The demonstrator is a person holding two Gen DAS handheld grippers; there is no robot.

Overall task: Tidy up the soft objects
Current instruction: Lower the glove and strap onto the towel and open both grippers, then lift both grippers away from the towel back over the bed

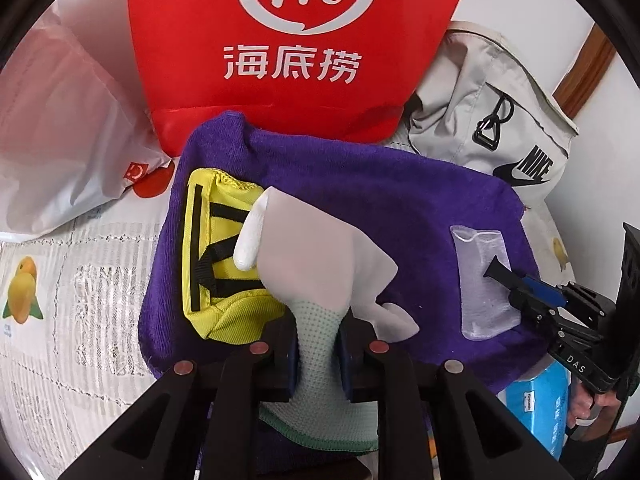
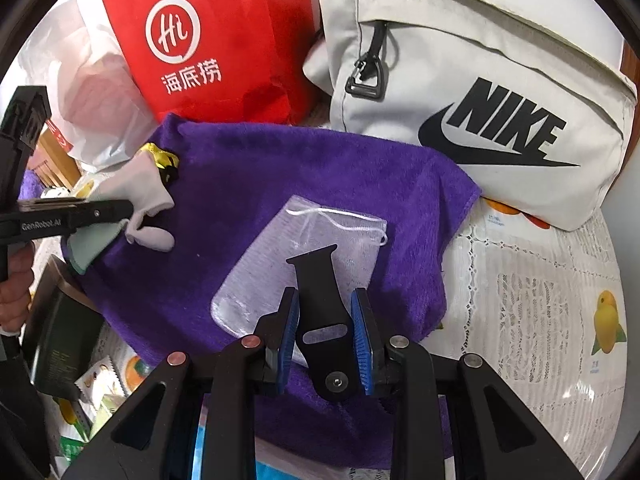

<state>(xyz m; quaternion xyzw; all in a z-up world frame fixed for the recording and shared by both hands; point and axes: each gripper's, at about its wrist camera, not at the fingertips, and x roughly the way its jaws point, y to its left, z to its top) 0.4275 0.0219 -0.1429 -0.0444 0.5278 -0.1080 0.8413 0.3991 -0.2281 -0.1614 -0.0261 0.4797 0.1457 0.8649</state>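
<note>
Left gripper [image 1: 318,344] clamped on the cuff of a white work glove [image 1: 316,264]; the dotted mint cuff runs between the 2 pads, glove fingers splay forward over the purple towel [image 1: 360,184]. Glove overlaps the right edge of a yellow pouch [image 1: 216,256] with black straps, which lies on the towel's left side. In the right wrist view the same glove [image 2: 132,196] hangs from the left gripper [image 2: 120,210] at the towel's [image 2: 280,168] left edge.

Right gripper [image 2: 325,332] grasps a black watch strap [image 2: 320,308], blue pads pressing its 2 sides. The strap's tip sits over a clear mesh drawstring pouch [image 2: 280,248] lying flat on the towel, right of centre; contact with the pouch cannot be told. From the left wrist view the right gripper [image 1: 516,292] comes in from the right, strap [image 1: 498,270] tip over the same mesh pouch [image 1: 480,280].

Behind the towel: red Haidilao bag [image 1: 296,60] upright, white plastic bag [image 1: 60,140] to its left, grey Nike bag [image 2: 480,92] to its right. All sit on a lace tablecloth [image 2: 540,300] with fruit prints. Blue tissue pack [image 1: 536,396] is at the towel's near right edge.
</note>
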